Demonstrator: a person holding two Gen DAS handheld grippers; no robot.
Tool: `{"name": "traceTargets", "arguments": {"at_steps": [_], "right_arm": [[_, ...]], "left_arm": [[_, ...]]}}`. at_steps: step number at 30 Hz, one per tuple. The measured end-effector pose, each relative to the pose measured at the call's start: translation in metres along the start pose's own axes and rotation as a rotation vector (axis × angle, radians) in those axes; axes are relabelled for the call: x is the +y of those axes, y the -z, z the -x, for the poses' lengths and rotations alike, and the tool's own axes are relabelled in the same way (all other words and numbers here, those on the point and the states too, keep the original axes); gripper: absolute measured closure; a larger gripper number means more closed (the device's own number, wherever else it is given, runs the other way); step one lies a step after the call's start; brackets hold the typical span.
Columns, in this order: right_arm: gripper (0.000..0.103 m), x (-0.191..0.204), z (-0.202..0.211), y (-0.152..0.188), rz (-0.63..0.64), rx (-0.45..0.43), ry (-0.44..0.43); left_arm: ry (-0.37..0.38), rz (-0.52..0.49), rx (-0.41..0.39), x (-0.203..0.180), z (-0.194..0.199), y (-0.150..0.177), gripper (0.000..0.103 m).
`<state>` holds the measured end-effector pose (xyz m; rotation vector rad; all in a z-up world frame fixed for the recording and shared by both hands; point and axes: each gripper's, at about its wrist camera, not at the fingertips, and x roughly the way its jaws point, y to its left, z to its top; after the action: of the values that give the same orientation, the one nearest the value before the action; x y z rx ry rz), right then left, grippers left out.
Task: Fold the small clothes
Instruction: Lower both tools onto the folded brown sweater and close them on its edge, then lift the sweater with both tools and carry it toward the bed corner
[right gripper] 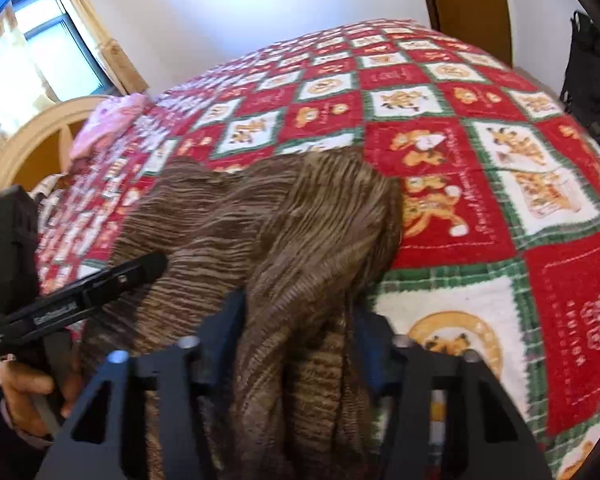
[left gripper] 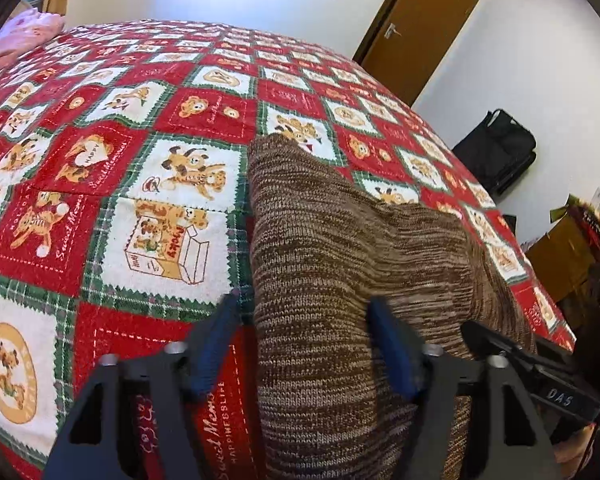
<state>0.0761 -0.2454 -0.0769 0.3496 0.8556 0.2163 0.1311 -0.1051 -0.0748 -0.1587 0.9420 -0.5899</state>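
- My left gripper has its blue-padded fingers spread apart, the brown knit garment lying between them; the left finger sits over the bedspread at the garment's edge and the right one over the knit. I cannot tell whether either pad touches the cloth.
- My right gripper holds a bunched fold of the same brown knit garment between its fingers, the fabric gathered into ridges that run into the gap.
- The garment lies on the bed, on a red, white and green patchwork bedspread printed with teddy bears, near the edge closest to me.
- In the right wrist view, my left gripper reaches in from the left over the garment, my hand on its handle.
- A pink cloth lies at the far corner of the bed, well apart from the garment.
- A brown door and a black bag stand beyond the bed.
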Motion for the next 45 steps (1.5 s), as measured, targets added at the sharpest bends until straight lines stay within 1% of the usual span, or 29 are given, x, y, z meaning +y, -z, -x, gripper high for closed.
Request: {"name": "traceTargets", "arguments": {"at_steps": [1, 2, 4, 6, 8, 9, 11, 12, 14, 20, 24, 28, 32, 37, 42, 45], "right_arm": [[0.058, 0.002, -0.001, 0.001, 0.01, -0.006, 0.007], [0.062, 0.003, 0.001, 0.002, 0.021, -0.014, 0.013], [0.066, 0.009, 0.002, 0.003, 0.044, -0.03, 0.038], [0.07, 0.016, 0.002, 0.005, 0.069, -0.044, 0.072], [0.073, 0.024, 0.002, 0.004, 0.093, -0.045, 0.116], [0.074, 0.029, 0.004, 0.003, 0.107, -0.041, 0.142], [0.075, 0.038, 0.013, 0.001, 0.117, -0.054, 0.171], [0.076, 0.041, 0.019, 0.001, 0.112, -0.063, 0.172], [0.076, 0.048, 0.035, 0.0, 0.093, -0.094, 0.169], [0.076, 0.077, 0.099, 0.015, 0.061, -0.214, 0.183], [0.076, 0.086, 0.142, 0.029, 0.018, -0.28, 0.186], [0.076, 0.09, 0.188, 0.044, -0.017, -0.353, 0.186], [0.076, 0.08, 0.229, 0.062, -0.057, -0.392, 0.22], [0.076, 0.055, 0.266, 0.084, -0.104, -0.427, 0.286], [0.076, 0.018, 0.294, 0.101, -0.169, -0.457, 0.345], [0.076, -0.004, 0.294, 0.105, -0.195, -0.456, 0.385]], "left_arm": [[0.033, 0.004, 0.002, 0.0, -0.001, 0.001, 0.063], [0.036, 0.01, -0.005, 0.0, 0.0, 0.002, 0.064], [0.038, 0.015, -0.017, 0.0, 0.001, 0.002, 0.069], [0.028, 0.013, -0.026, -0.003, 0.003, 0.003, 0.071], [0.003, -0.007, -0.032, -0.009, 0.005, 0.003, 0.073], [-0.008, -0.019, -0.04, -0.013, 0.009, 0.003, 0.076], [0.0, -0.03, -0.055, -0.02, 0.019, 0.001, 0.077], [0.008, -0.033, -0.063, -0.022, 0.024, 0.0, 0.077], [0.021, -0.047, -0.076, -0.028, 0.037, -0.001, 0.077], [0.055, -0.118, -0.163, -0.058, 0.091, 0.003, 0.077], [0.085, -0.185, -0.191, -0.083, 0.123, 0.009, 0.077], [0.128, -0.246, -0.197, -0.11, 0.149, 0.016, 0.077], [0.171, -0.308, -0.172, -0.146, 0.163, 0.03, 0.077], [0.213, -0.405, -0.129, -0.204, 0.16, 0.055, 0.077], [0.25, -0.468, -0.099, -0.255, 0.139, 0.075, 0.077], [0.242, -0.494, -0.072, -0.277, 0.117, 0.082, 0.077]]}}
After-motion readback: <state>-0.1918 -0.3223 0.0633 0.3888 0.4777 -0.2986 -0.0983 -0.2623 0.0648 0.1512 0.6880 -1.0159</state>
